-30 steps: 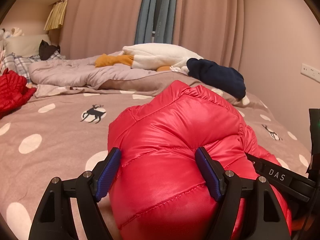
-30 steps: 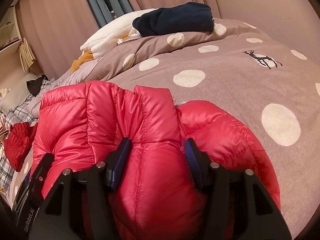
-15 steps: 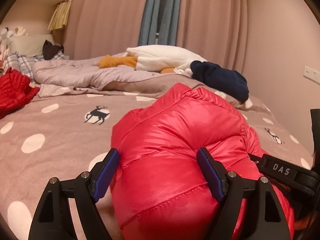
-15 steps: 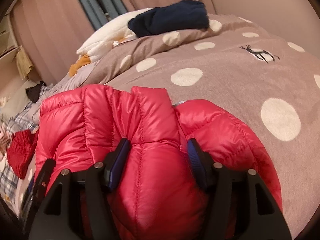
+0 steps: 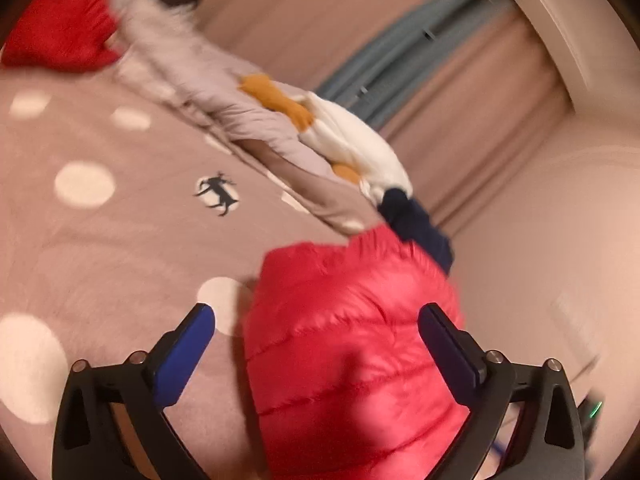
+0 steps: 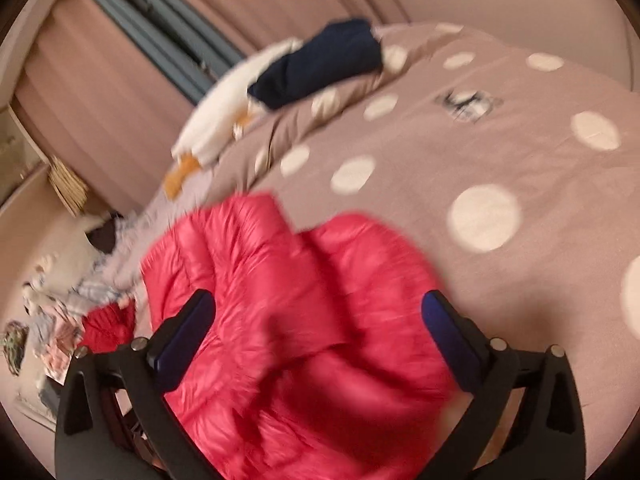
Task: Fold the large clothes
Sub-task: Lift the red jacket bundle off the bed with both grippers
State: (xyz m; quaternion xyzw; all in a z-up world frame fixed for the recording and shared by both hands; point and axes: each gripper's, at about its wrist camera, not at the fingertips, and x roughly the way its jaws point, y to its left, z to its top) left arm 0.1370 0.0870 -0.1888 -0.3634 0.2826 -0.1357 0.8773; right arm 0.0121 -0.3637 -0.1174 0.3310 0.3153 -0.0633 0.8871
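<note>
A: Both hand-held grippers have let go since half a second ago. The left hand-held gripper (image 5: 316,340) and the right hand-held gripper (image 6: 318,330) now stand with jaws spread wide and both views have swung to a tilt, blurred by motion.

B: And the red down jacket (image 5: 352,344)?

A: It lies bundled on the spotted bed cover (image 5: 120,240), between each pair of fingers but gripped by neither. I judge the fold close to finished; the bundle looks compact, though puffy, so it may want pressing flat.

B: Do the views differ?

A: The right wrist shows two padded lobes of the jacket (image 6: 304,320) and clutter at the left edge. The left shows another red garment (image 5: 60,36) well apart, perhaps next.
</note>
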